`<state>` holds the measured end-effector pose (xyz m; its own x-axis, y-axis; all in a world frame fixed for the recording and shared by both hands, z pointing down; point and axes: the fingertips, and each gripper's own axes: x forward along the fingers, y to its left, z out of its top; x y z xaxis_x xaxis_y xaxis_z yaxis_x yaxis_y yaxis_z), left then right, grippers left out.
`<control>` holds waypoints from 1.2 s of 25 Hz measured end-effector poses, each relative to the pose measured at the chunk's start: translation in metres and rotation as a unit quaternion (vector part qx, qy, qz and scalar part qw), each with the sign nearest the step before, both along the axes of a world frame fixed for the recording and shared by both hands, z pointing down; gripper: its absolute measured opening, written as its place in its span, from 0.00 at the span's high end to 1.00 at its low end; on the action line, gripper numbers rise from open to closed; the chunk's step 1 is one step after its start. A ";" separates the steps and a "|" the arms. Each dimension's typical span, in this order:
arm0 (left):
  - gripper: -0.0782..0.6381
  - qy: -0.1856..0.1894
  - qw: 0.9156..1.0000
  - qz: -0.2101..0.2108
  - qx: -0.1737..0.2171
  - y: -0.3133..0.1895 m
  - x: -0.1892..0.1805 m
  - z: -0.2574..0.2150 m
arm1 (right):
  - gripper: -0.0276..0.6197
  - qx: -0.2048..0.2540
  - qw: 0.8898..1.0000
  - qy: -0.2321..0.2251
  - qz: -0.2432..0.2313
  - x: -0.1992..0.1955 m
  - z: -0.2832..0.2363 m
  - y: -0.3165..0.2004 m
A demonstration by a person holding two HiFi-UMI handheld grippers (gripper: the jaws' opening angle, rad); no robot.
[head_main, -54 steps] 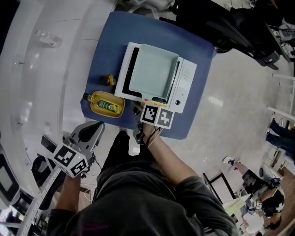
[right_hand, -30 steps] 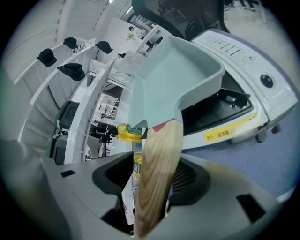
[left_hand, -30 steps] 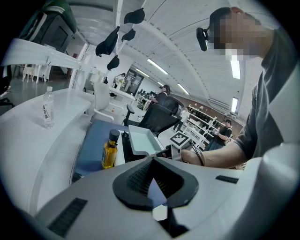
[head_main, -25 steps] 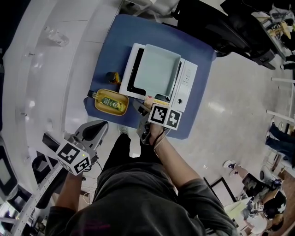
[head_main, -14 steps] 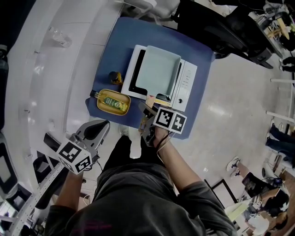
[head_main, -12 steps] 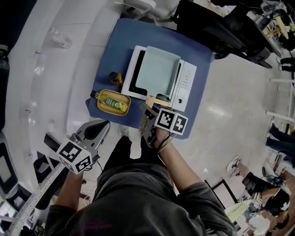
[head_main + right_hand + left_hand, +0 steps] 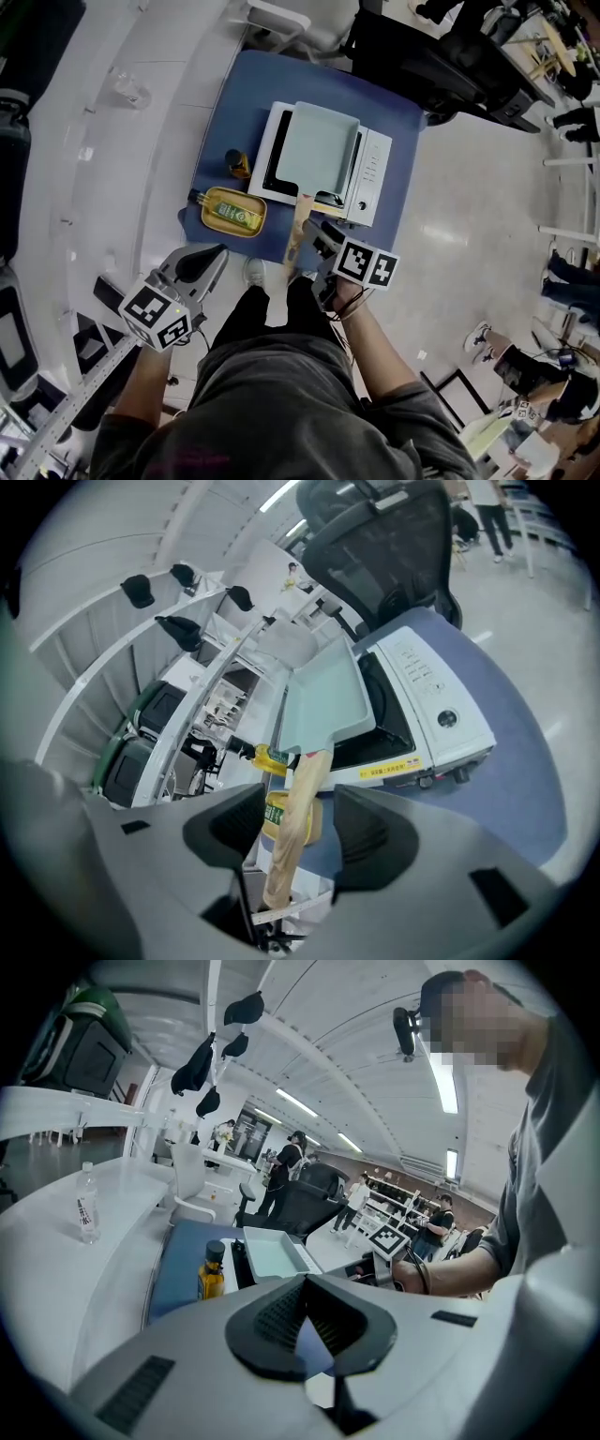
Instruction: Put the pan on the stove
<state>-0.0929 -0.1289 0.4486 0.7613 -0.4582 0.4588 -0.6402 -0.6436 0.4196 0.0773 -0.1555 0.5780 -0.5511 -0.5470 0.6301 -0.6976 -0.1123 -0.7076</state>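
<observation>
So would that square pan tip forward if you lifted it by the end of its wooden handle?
Probably yes: the pan has a wide tray and its handle is long and thin, so the weight likely sits far from a grip at the end. It looks rigid, not floppy. The rounded wood might twist in a loose grip.

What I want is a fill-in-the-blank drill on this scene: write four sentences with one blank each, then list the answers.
1. The pale green pan sits on the white ___.
2. The pan's handle, which points toward the person, is made of ___.
3. The right gripper has its jaws ___, with the handle between them.
4. The stove stands on a ___ tabletop.

Missing words: stove; wood; open; blue
</observation>
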 end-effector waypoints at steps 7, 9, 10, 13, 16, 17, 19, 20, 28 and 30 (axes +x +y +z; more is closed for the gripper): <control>0.89 0.008 1.000 0.005 0.022 0.009 0.004 -0.014 | 0.61 0.091 0.994 0.041 -0.049 -0.003 -0.050 0.005; 0.89 0.009 1.000 0.009 0.029 0.010 0.005 -0.020 | 0.61 0.120 0.989 0.049 -0.065 -0.006 -0.067 0.007; 0.89 0.010 0.999 0.010 0.032 0.011 0.005 -0.023 | 0.61 0.134 0.987 0.054 -0.073 -0.007 -0.076 0.008; 0.89 0.015 0.999 0.012 0.043 0.012 0.006 -0.031 | 0.64 0.170 0.978 0.075 -0.091 -0.009 -0.098 0.012; 0.89 0.019 0.998 0.013 0.053 0.013 0.007 -0.039 | 0.68 0.193 0.972 0.091 -0.097 -0.008 -0.114 0.017; 0.89 0.020 0.998 0.014 0.057 0.014 0.007 -0.042 | 0.69 0.199 0.970 0.096 -0.098 -0.007 -0.119 0.018; 0.89 0.022 0.998 0.015 0.063 0.014 0.008 -0.046 | 0.71 0.211 0.967 0.104 -0.100 -0.007 -0.128 0.020; 0.89 0.023 0.997 0.016 0.066 0.014 0.008 -0.049 | 0.74 0.217 0.965 0.108 -0.101 -0.006 -0.132 0.021; 0.89 0.031 0.995 0.020 0.092 0.015 0.011 -0.069 | 0.83 0.262 0.951 0.131 -0.099 -0.004 -0.170 0.026; 0.89 0.034 0.995 0.022 0.096 0.015 0.012 -0.073 | 0.85 0.268 0.949 0.136 -0.100 -0.005 -0.176 0.028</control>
<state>-0.0805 -0.1135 0.3756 0.8081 -0.4989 0.3132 -0.5849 -0.7423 0.3268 0.0722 -0.1275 0.4021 -0.5352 -0.7302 0.4248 -0.8315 0.3667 -0.4173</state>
